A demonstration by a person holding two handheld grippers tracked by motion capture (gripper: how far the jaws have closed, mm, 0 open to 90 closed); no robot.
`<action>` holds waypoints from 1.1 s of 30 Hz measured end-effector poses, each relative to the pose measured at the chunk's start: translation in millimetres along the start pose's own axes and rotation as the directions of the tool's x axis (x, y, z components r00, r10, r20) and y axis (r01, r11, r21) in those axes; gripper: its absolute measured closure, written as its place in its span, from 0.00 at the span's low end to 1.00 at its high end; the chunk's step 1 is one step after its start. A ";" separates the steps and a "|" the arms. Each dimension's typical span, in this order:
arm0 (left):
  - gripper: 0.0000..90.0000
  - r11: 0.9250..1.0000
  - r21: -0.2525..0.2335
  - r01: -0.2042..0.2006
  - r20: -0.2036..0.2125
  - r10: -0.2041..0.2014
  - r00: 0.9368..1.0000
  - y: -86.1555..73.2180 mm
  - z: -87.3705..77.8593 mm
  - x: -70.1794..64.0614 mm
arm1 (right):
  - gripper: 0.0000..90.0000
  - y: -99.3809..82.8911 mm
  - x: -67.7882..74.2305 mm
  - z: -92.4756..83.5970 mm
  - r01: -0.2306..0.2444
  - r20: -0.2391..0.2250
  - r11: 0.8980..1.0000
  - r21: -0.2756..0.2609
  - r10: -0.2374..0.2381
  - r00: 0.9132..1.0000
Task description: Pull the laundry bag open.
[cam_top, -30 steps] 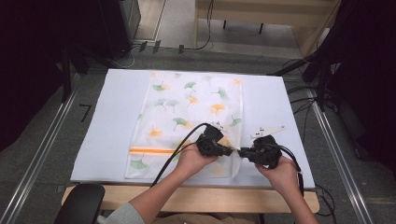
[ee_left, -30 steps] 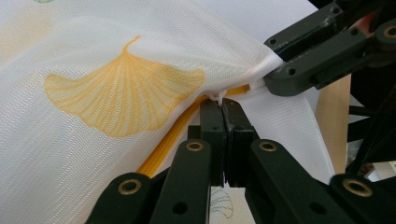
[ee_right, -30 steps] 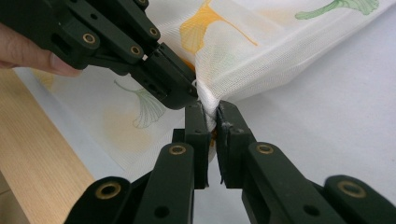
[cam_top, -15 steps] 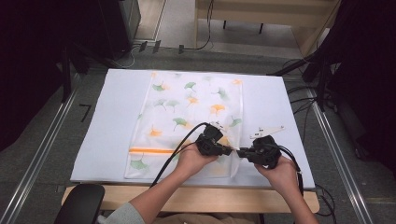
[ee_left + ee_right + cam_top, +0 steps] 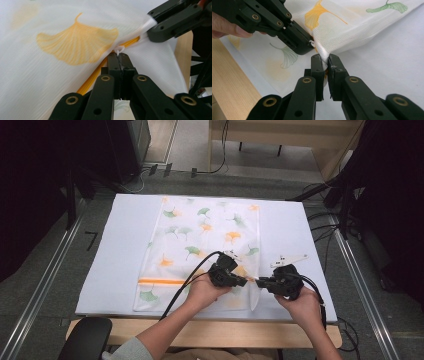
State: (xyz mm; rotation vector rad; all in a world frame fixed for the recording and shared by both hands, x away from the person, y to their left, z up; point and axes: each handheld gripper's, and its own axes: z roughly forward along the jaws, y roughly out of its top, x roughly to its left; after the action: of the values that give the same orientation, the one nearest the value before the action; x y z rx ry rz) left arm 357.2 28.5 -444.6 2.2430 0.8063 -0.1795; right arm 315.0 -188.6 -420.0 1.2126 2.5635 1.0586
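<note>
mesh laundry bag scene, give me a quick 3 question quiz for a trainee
1. True or false: the left gripper has its jaws shut on a small white pull loop at the zipper of the mesh bag.
2. What does the right gripper pinch? A) the table edge B) a fold of the bag's white mesh C) a cable
3. Which colour is the zipper band across the bag in the high view?

Key: 1 true. 2 B. 3 orange.
</note>
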 end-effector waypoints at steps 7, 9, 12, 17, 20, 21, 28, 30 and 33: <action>1.00 1.000 -0.003 0.008 -0.015 -0.008 1.000 -9.5 -11.1 10.1 | 0.95 -2.4 -5.8 -4.2 -0.017 0.001 1.000 -0.016 0.017 1.000; 1.00 1.000 -0.006 0.013 -0.013 -0.013 1.000 -10.9 -11.6 11.7 | 0.95 -2.2 -5.4 -3.8 -0.020 0.002 1.000 -0.016 0.020 1.000; 1.00 1.000 -0.005 0.014 -0.014 -0.014 1.000 -11.8 -11.0 12.3 | 0.95 -1.6 -4.4 -2.8 -0.010 0.004 1.000 -0.011 0.011 1.000; 1.00 1.000 -0.008 0.005 -0.012 -0.005 1.000 -12.0 -11.5 12.5 | 0.95 -2.2 -5.6 -2.9 -0.014 -0.001 1.000 -0.016 0.014 1.000; 1.00 1.000 -0.010 0.008 -0.011 -0.008 1.000 -12.0 -11.3 12.6 | 0.95 -2.2 -5.1 -2.6 -0.011 0.000 1.000 -0.016 0.011 1.000; 1.00 1.000 -0.010 0.007 -0.010 -0.008 1.000 -12.0 -11.2 12.7 | 0.95 -2.3 -5.2 -2.7 -0.011 0.000 1.000 -0.016 0.011 1.000; 1.00 1.000 -0.004 0.003 -0.020 -0.003 1.000 -12.4 -11.0 11.5 | 0.95 -2.6 -5.2 -2.9 -0.018 -0.001 1.000 -0.012 0.018 1.000; 1.00 1.000 -0.012 0.000 -0.026 0.000 1.000 -12.6 -10.5 10.6 | 0.95 -2.5 -4.9 -2.8 -0.018 0.000 1.000 -0.011 0.018 1.000; 1.00 1.000 -0.008 -0.009 -0.039 0.008 0.999 -12.7 -10.0 9.6 | 0.95 -2.1 -4.2 -2.8 -0.015 -0.001 1.000 -0.011 0.015 1.000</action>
State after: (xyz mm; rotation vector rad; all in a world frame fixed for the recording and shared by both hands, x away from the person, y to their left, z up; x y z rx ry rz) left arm 356.1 46.9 -448.4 2.2482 0.8168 -0.1283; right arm 315.4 -194.0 -420.1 1.2309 2.5501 1.0746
